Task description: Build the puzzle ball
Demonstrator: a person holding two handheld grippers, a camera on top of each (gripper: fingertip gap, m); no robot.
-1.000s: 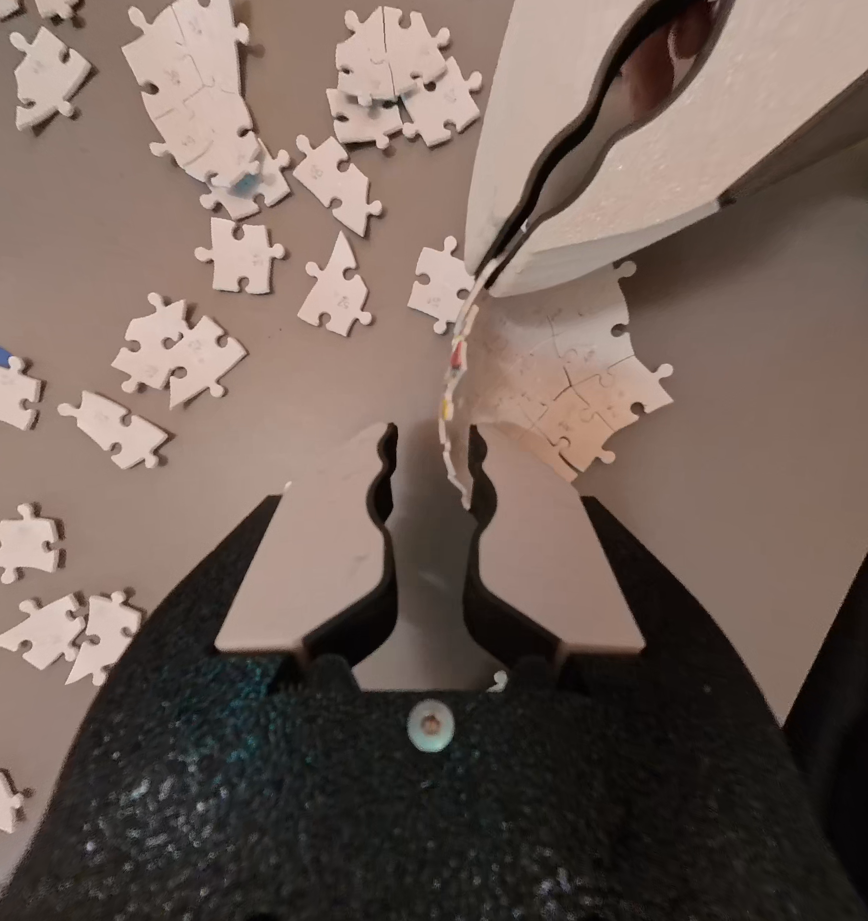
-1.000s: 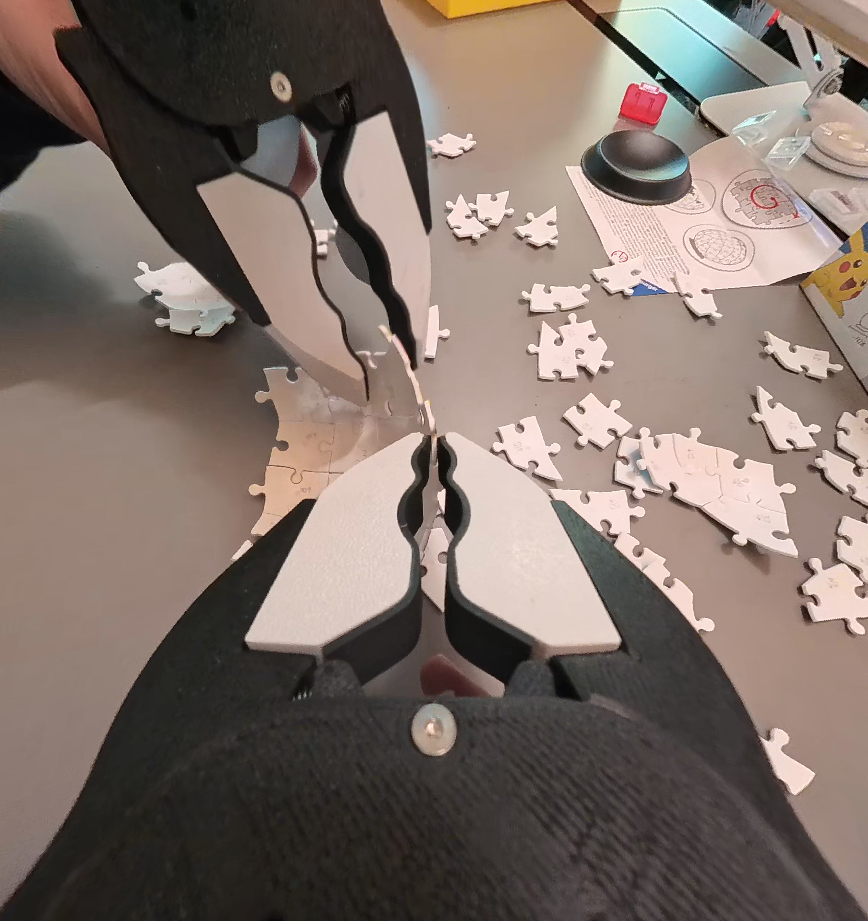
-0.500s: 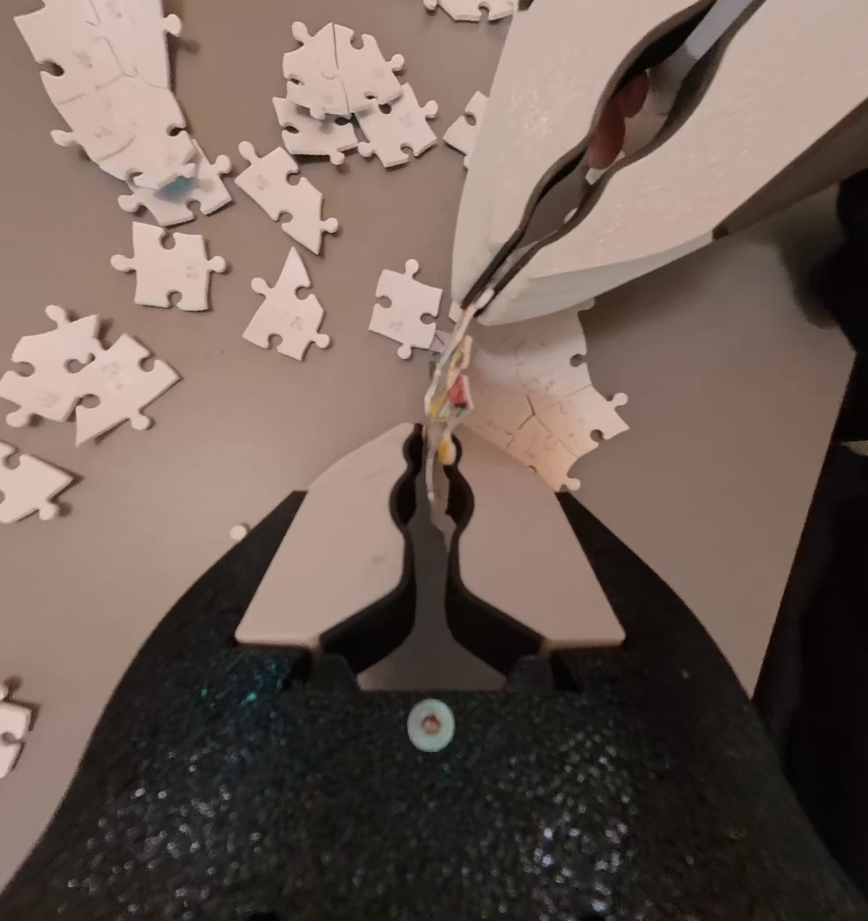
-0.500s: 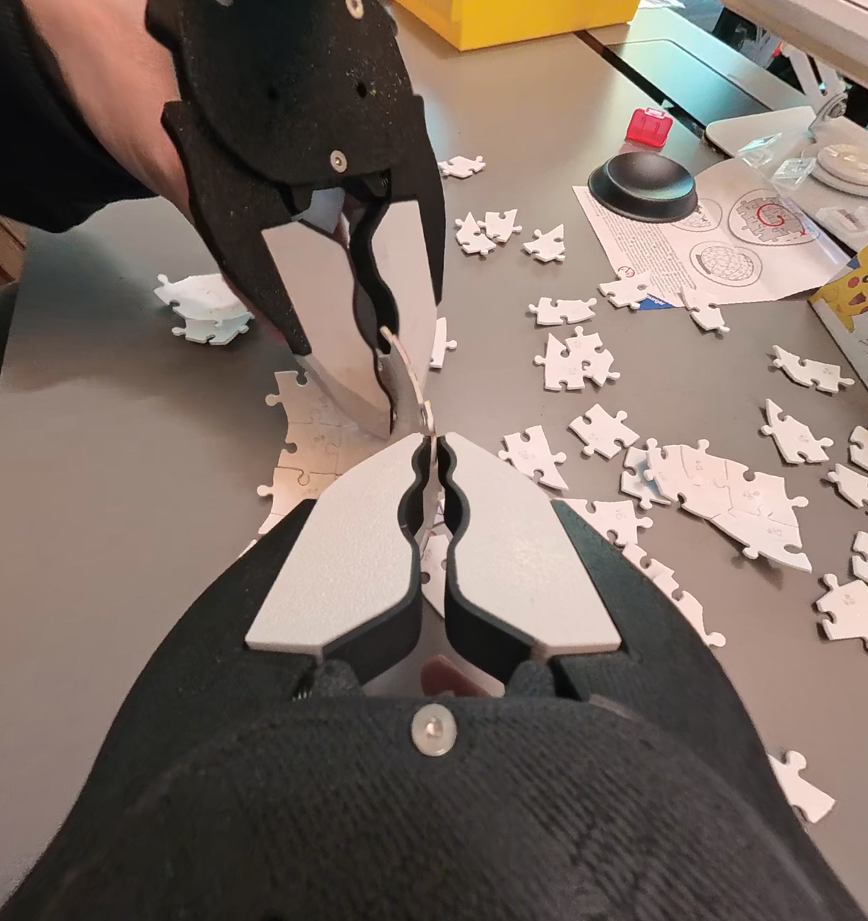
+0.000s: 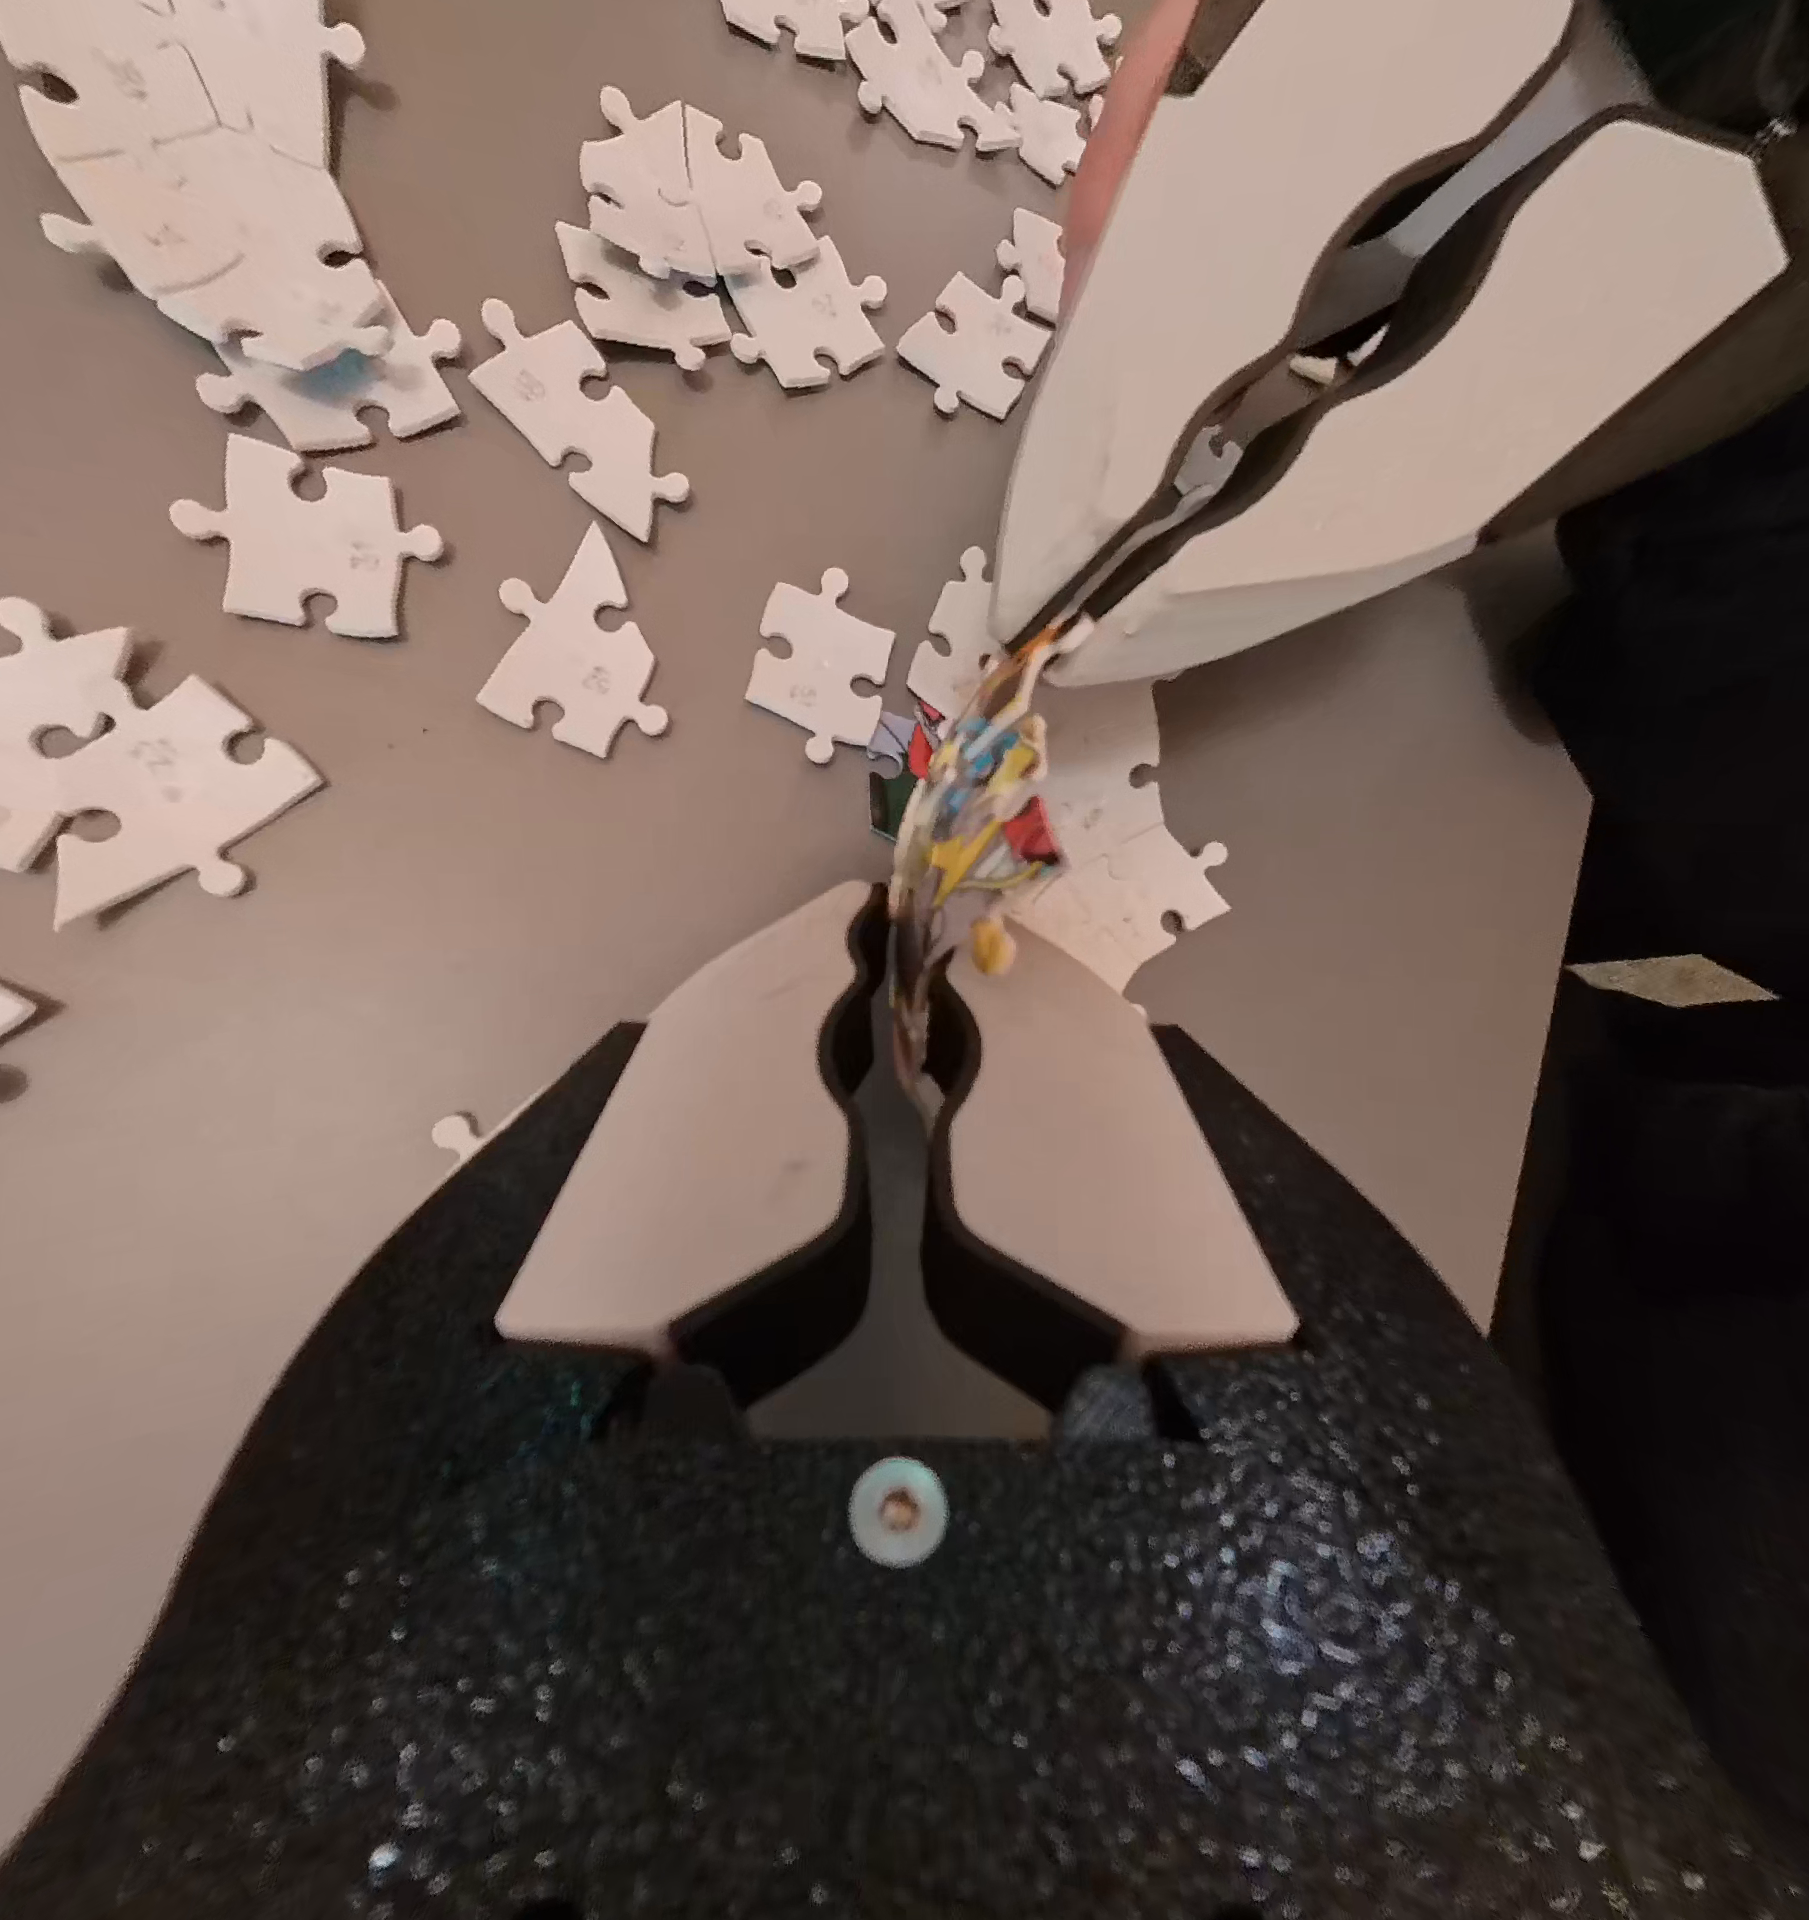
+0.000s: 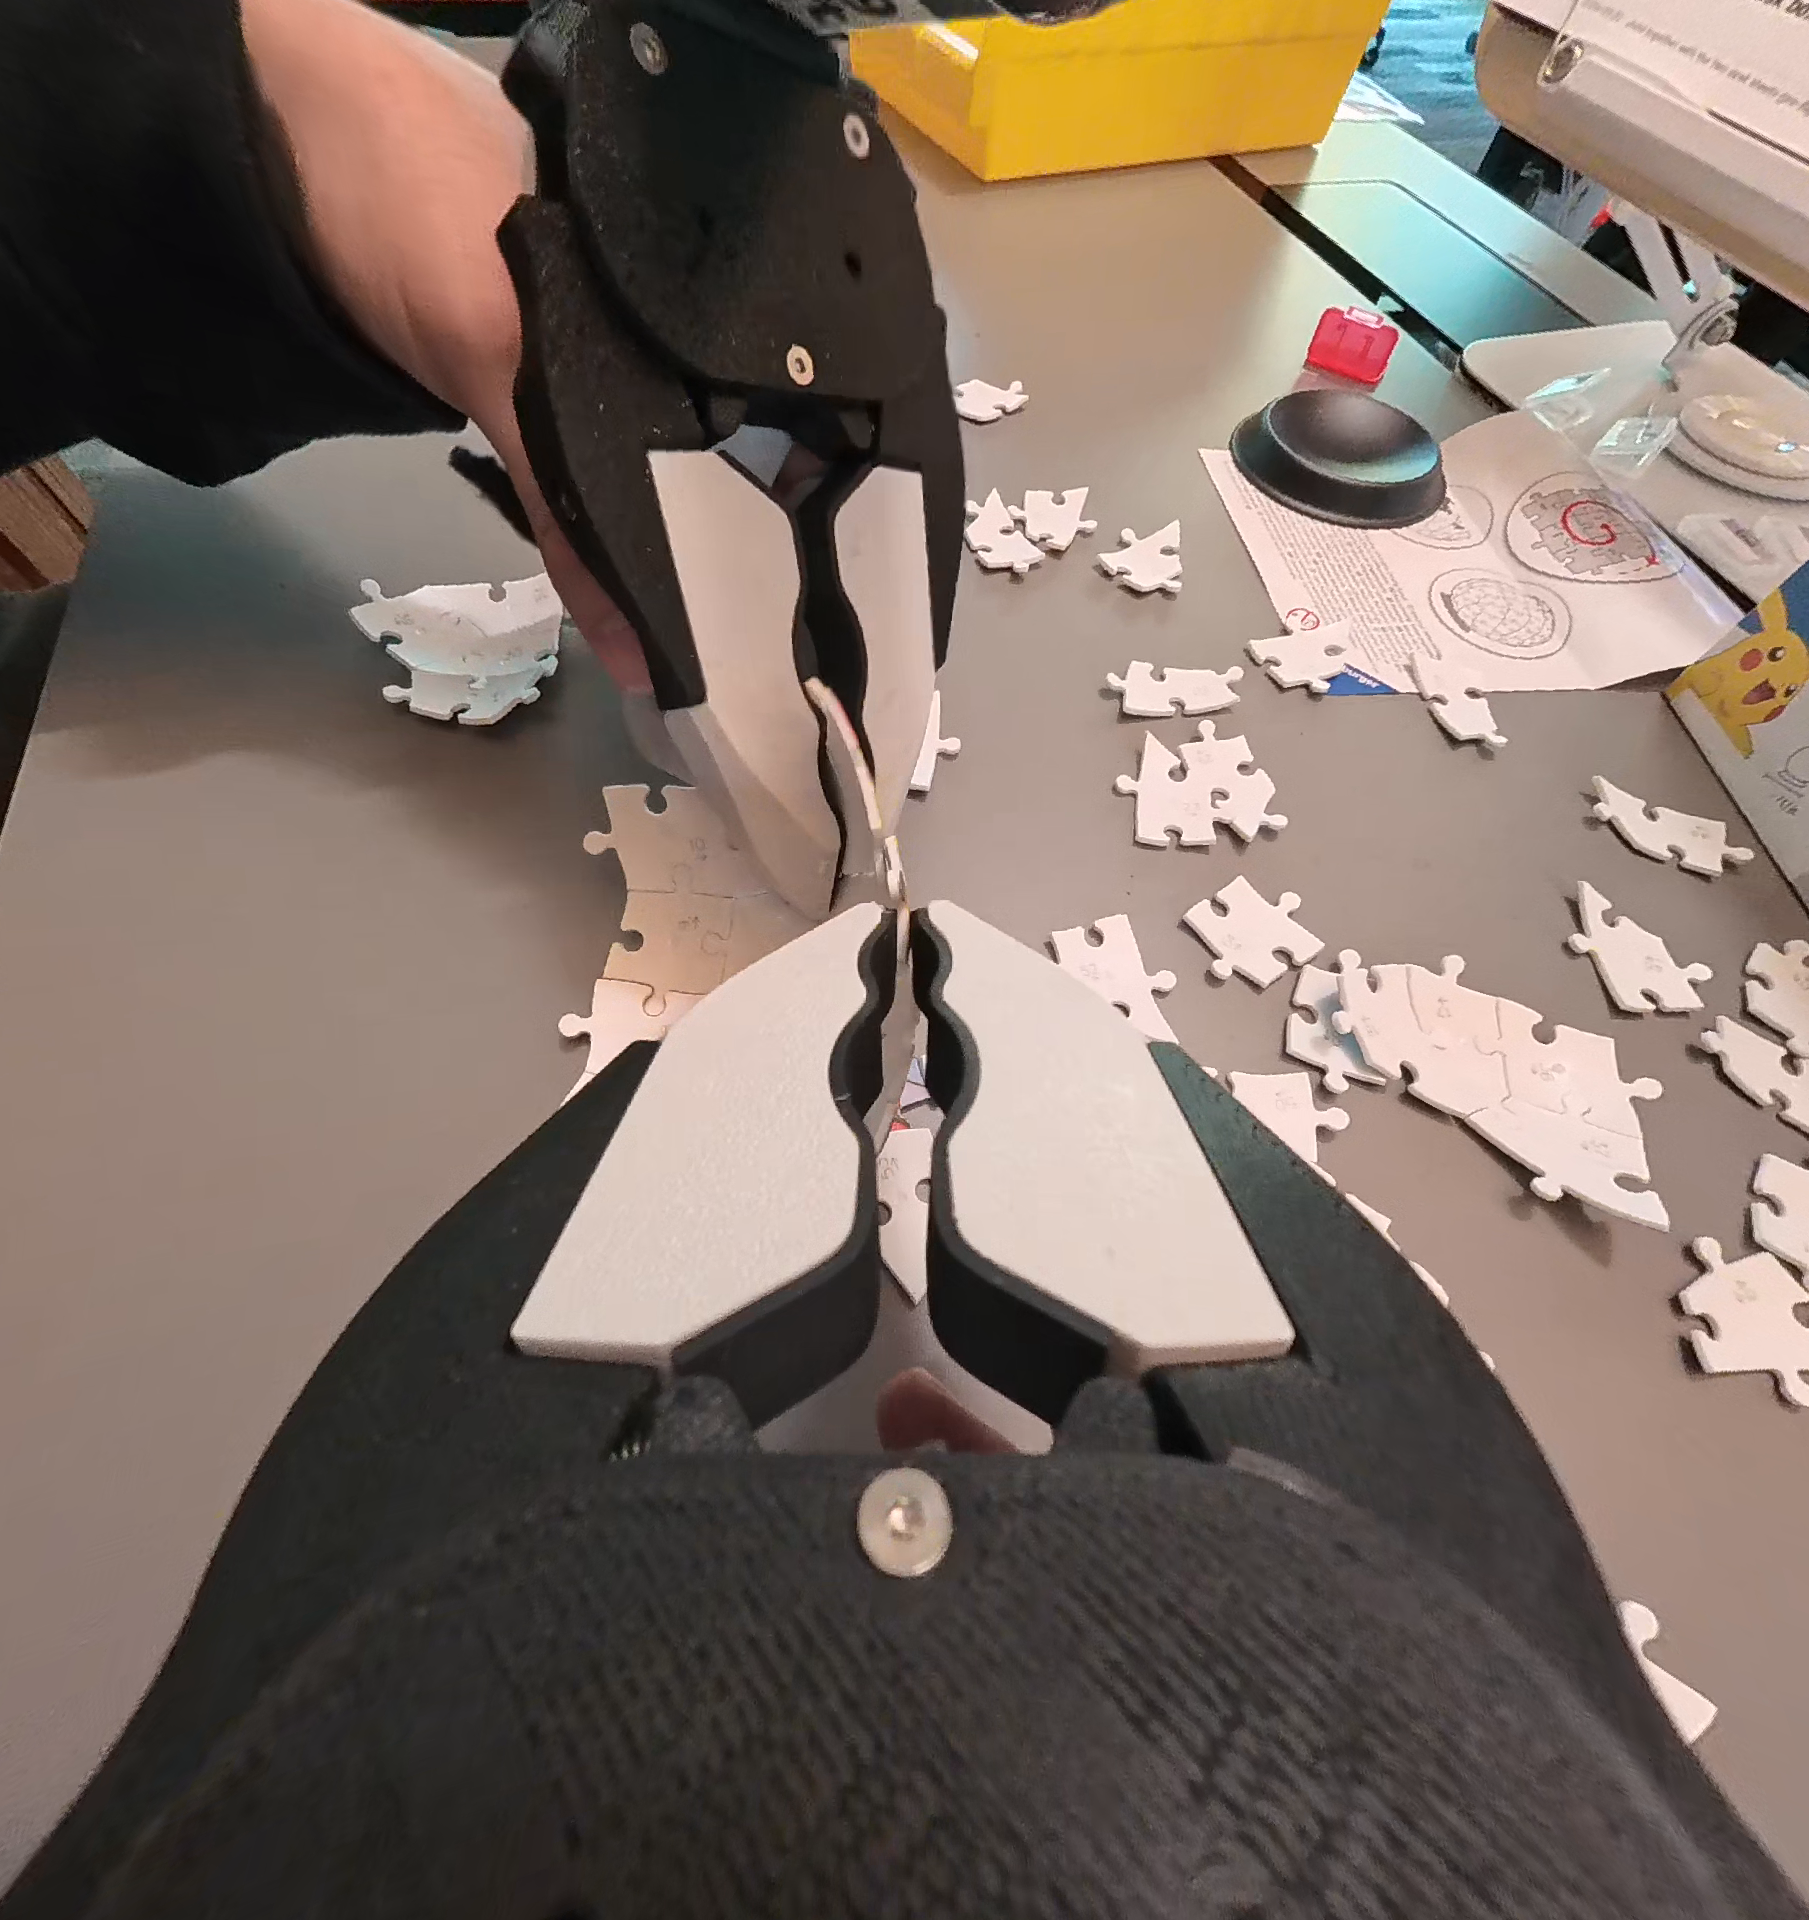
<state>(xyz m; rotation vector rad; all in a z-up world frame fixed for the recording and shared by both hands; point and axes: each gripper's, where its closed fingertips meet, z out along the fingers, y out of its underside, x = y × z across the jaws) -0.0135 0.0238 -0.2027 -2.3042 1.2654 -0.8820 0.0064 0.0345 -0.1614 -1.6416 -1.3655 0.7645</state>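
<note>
The strip (image 5: 967,821), a short curved run of joined puzzle pieces, hangs in the air between the two tongs, edge-on, its printed colours turned toward the left wrist view. It looks light, thin and rigid in each piece, but I'd judge the tab joints the weak point: twist it and it may pop apart. Best held flat across a piece's face, near the joint being pressed, as both tongs do now.

The left gripper (image 5: 915,935) is nearly closed on the strip's lower end; the right gripper (image 6: 905,920) is pinched narrow on the upper end, coming in from 1 o'clock in the left view.

Directly under the strip lies a larger joined section (image 6: 671,914), white side up on the grey table (image 6: 256,1039). Loose pieces (image 5: 578,655) scatter from 9 to 12 o'clock in the left view. In the right view, a black stand (image 6: 1336,452) sits on an instruction sheet (image 6: 1451,592) at 2 o'clock, a yellow bin (image 6: 1108,94) at 12.
</note>
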